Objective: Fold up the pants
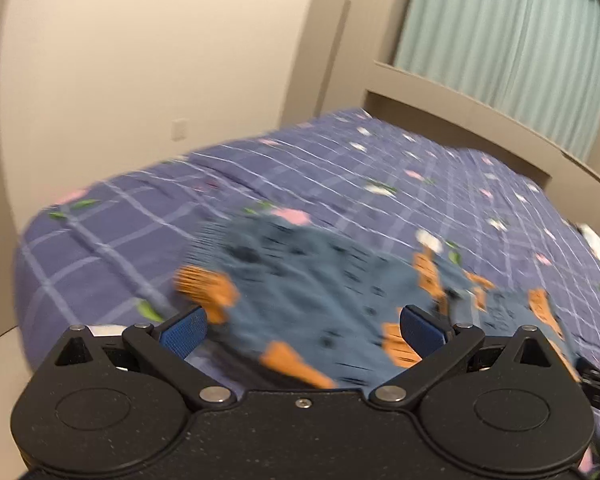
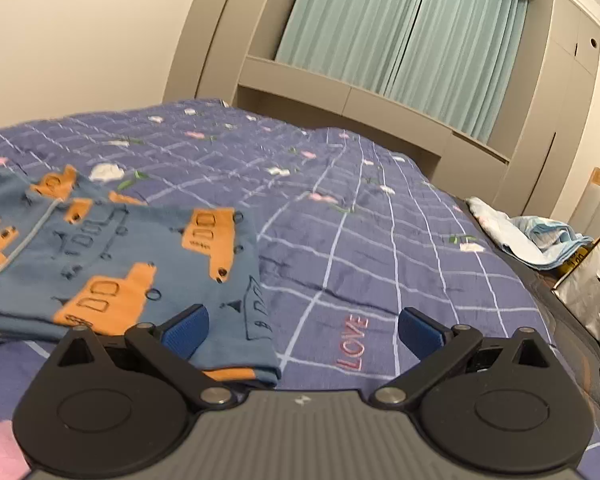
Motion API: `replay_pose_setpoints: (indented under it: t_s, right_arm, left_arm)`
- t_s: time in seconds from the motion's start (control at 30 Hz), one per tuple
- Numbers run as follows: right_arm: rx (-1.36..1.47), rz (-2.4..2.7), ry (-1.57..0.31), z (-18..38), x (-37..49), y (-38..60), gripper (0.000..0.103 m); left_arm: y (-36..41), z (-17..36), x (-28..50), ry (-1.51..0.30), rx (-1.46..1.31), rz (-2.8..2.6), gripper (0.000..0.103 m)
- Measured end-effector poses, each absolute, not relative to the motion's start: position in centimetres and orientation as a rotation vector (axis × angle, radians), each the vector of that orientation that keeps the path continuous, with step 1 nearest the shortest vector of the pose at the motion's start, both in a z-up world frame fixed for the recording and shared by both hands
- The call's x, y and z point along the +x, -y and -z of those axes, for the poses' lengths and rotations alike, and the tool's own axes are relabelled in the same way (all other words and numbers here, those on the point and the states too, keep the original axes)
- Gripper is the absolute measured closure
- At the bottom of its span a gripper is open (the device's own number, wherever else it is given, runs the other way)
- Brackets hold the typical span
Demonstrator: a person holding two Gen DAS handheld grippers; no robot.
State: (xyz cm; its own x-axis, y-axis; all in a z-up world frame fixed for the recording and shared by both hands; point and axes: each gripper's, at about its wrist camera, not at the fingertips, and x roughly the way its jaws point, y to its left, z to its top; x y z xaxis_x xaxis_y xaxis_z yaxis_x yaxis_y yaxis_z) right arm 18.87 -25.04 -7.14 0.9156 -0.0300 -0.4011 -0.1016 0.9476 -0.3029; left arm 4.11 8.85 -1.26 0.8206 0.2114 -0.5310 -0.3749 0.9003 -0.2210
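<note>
On bedspread (image 2: 380, 240): blue orange-print pants (image 2: 120, 256) folded flat; both tongs (image 1: 302, 332) (image 2: 302, 332) wide.

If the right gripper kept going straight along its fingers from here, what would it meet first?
Probably the blue checked bedspread: the open right gripper points over bare cover near the stitched LOVE lettering. The pants lie left of that line, only their near corner by the left finger. Depth is unclear.

walls (image 2: 80, 32): cream | curtains (image 2: 400, 36): pale green, drawn | bedspread (image 2: 340, 184): purple check, floral
</note>
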Motion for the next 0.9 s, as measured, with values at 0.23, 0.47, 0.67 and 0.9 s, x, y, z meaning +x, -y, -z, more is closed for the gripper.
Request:
replay_pose_setpoints:
  t_s: [0.23, 0.47, 0.67, 0.9]
  right_arm:
    - [-0.353, -0.157, -0.382, 5.4, 16.8, 21.2, 0.000]
    - [-0.434, -0.423, -0.416, 5.5, 16.5, 14.8, 0.000]
    - [-0.468, -0.480, -0.438, 5.1, 18.2, 11.4, 0.000]
    - [-0.559, -0.572, -0.423, 4.5, 21.1, 6.9, 0.000]
  left_arm:
    - [-14.1, 3.4, 4.0, -0.564, -0.441, -0.400, 0.001]
    - [-16.5, 4.3, 4.8, -0.508, -0.591, -0.258, 0.001]
    - [-17.1, 5.7, 5.8, -0.511, -0.681, -0.199, 0.001]
    - [-16.2, 6.3, 5.4, -0.513, -0.731, -0.116, 0.001]
